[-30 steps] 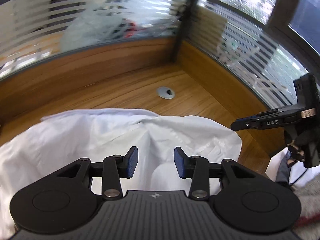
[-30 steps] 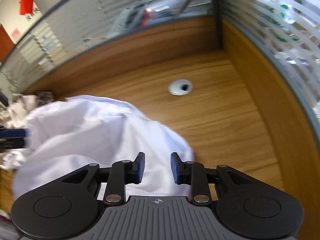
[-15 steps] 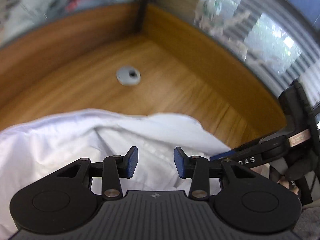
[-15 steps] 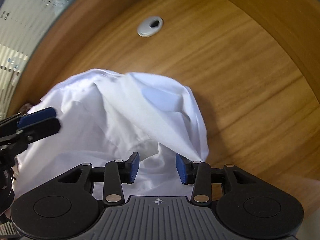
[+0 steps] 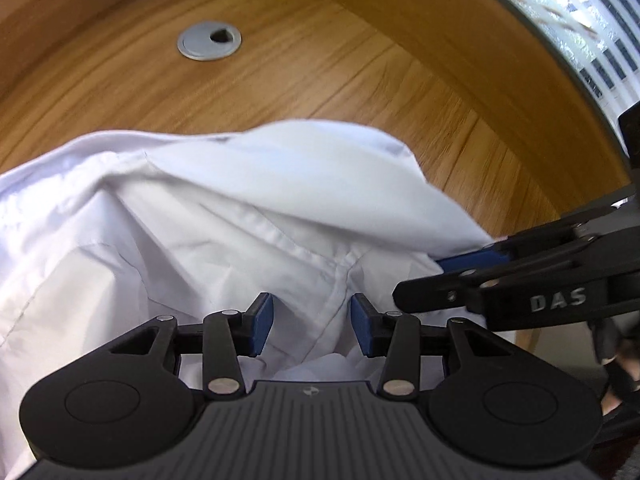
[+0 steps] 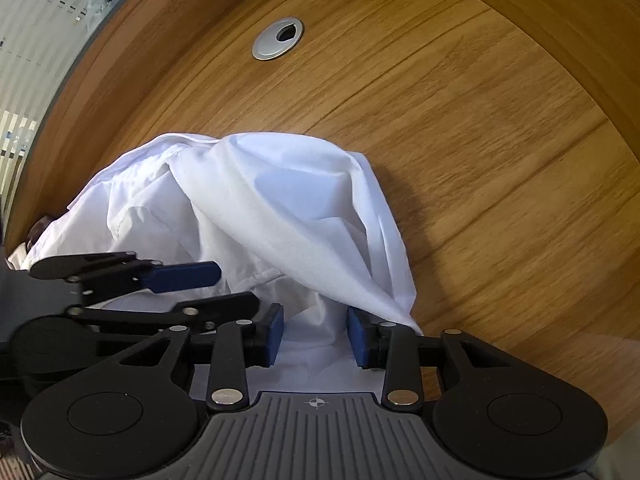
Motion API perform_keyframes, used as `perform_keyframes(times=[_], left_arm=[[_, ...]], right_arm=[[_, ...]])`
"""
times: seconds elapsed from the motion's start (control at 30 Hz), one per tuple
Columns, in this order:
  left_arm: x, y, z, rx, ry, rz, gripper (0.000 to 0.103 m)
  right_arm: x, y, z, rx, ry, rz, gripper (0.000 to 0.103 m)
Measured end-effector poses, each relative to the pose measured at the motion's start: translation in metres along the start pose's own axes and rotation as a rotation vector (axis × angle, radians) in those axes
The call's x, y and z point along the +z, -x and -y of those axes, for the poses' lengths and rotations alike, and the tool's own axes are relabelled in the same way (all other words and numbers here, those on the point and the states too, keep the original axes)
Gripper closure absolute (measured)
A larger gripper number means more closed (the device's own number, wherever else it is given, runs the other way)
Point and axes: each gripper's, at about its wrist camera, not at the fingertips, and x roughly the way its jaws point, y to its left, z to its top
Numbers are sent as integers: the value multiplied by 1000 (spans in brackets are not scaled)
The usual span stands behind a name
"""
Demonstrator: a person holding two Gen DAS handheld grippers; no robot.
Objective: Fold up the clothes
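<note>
Item: white shirt [image 5: 192,216], crumpled on the wooden bench [image 6: 460,140]. We poise the left hand-held gripper [image 5: 312,324] and right hand-held gripper [image 6: 315,334] half-parted over cloth, the right's jaws just narrowing, apparently gripping nothing. Step: first grasp. Next: pinch opposite edges, spread flat.

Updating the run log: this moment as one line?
stage: reaching | shirt: crumpled on desk | left gripper: open, over shirt | right gripper: open, jaws just closing, at shirt edge
</note>
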Motion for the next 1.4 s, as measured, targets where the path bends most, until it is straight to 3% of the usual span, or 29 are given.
perform_keyframes(times=[0.13, 0.2, 0.27, 0.4, 0.6, 0.73, 0.83, 0.93, 1.03, 1.17, 1.27, 1.4], left_arm=[[-5, -5, 8, 34, -44, 15, 58], [-8, -5, 12, 61, -67, 42, 90], [-10, 3, 13, 79, -78, 82, 100], [-8, 43, 7, 109, -67, 215, 101], [16, 146, -41, 103, 153, 454, 102], [25, 216, -65, 109, 235, 580, 102], [22, 259, -74, 128, 263, 648, 102], [7, 281, -75, 137, 322, 664, 102], [-18, 284, -71, 153, 370, 666, 102], [-57, 277, -64, 160, 446, 656, 102], [-75, 274, -62, 139, 507, 661, 102], [-79, 276, -58, 117, 535, 686, 102]], right_arm=[[-3, 1, 2, 2, -9, 10, 66], [-4, 2, 2, 3, -14, 16, 65], [-6, 3, 1, 5, -6, 22, 65], [-9, 10, -7, 2, 62, 40, 65], [-3, 34, -44, 0, 341, 132, 65], [17, 46, -80, -39, 546, 227, 70], [45, 59, -100, -55, 596, 323, 70], [69, 77, -115, -14, 609, 391, 70], [78, 91, -125, 88, 603, 400, 70], [72, 99, -135, 290, 584, 322, 70], [60, 89, -151, 417, 612, 243, 78], [47, 59, -187, 408, 710, 201, 80]])
